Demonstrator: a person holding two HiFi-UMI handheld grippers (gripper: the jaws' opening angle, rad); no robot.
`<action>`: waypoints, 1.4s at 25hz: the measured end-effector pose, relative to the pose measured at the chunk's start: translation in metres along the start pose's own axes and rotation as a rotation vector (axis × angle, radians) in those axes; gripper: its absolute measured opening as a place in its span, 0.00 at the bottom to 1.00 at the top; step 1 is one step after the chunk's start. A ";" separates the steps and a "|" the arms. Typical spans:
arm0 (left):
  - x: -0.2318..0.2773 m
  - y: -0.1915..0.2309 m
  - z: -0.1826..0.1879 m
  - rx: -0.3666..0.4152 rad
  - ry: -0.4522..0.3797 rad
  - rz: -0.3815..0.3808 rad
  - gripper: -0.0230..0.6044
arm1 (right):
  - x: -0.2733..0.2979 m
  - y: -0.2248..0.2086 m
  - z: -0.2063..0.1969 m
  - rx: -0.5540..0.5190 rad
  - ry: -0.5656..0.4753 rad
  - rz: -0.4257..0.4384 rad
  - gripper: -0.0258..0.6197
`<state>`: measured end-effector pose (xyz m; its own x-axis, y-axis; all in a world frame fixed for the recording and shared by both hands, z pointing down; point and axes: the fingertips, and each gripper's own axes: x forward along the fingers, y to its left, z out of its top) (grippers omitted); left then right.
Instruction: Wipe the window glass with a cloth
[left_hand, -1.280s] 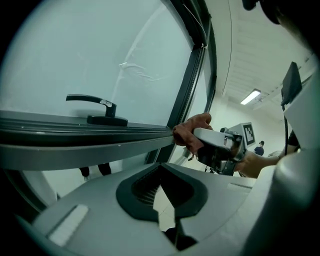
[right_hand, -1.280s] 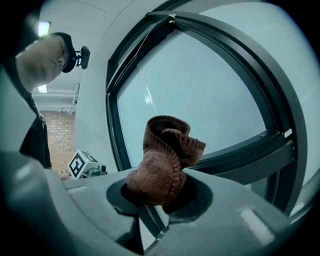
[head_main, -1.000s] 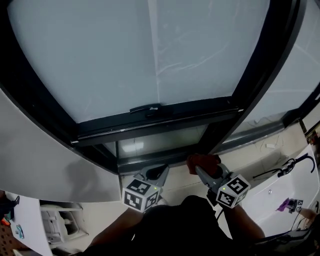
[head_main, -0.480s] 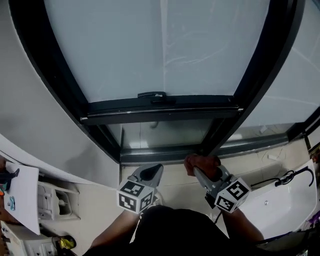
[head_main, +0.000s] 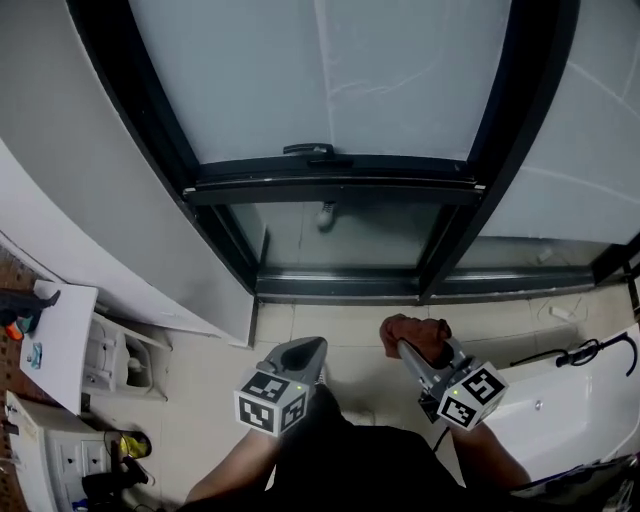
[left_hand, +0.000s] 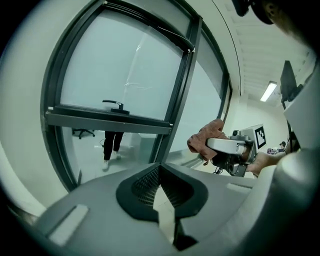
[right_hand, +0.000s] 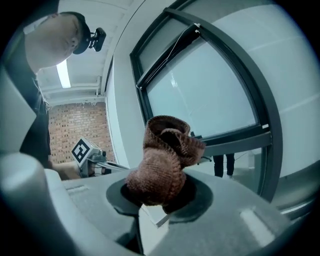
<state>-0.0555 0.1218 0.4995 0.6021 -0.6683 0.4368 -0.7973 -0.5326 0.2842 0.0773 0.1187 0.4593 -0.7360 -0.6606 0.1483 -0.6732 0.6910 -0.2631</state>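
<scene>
1. Head view
   - The left gripper (head_main: 303, 350) and the right gripper (head_main: 408, 348) are held low over the pale floor, side by side. Each has its marker cube nearest the camera.
   - The person's dark torso fills the bottom edge and hides both hands.
   - A brown cloth (head_main: 410, 330) is bunched at the tip of the right gripper, which covers the cloth's lower part.
   - The cloth is clear of the window glass (head_main: 330, 70), with a strip of floor between it and the dark window frame (head_main: 335, 285).
   - The glass is cut off at the top of the picture.
   - A handle (head_main: 314, 150) sits on the crossbar.
   - Compared with half a second ago, the frame sits higher in the picture and more floor shows below it. The cloth, then close to the bottom rail, is now farther from it.

2. Left gripper view
   - The left gripper (left_hand: 159, 192) has its jaws pressed together with nothing between them.
   - The right gripper (left_hand: 226, 146) shows at the right with the cloth (left_hand: 206, 139) hanging from its tip, short of the glass (left_hand: 125, 75).
   - A pair of legs (left_hand: 112, 145) shows through the lower pane. Whether they stand beyond the pane or are mirrored in it is hard to make out.

3. Right gripper view
   - The right gripper (right_hand: 159, 199) is pinching the cloth (right_hand: 162, 165), which stands up in a crumpled wad and hides the jaw tips.
   - The window glass (right_hand: 210, 90) lies beyond it, untouched.
   - The left gripper's cube (right_hand: 82, 150) shows small at the left, in front of a brick wall (right_hand: 75, 125).
</scene>
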 end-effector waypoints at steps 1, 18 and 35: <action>-0.006 -0.004 -0.005 -0.003 0.003 0.006 0.06 | -0.004 0.003 -0.003 0.002 0.001 0.005 0.17; -0.056 0.033 -0.015 0.031 0.028 -0.028 0.06 | 0.014 0.050 -0.013 -0.017 0.012 -0.073 0.17; -0.086 0.079 -0.014 0.050 0.025 -0.087 0.06 | 0.059 0.094 -0.024 -0.005 0.012 -0.140 0.17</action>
<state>-0.1716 0.1445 0.4961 0.6674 -0.6055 0.4336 -0.7384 -0.6136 0.2797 -0.0309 0.1513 0.4658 -0.6355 -0.7471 0.1949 -0.7698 0.5939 -0.2338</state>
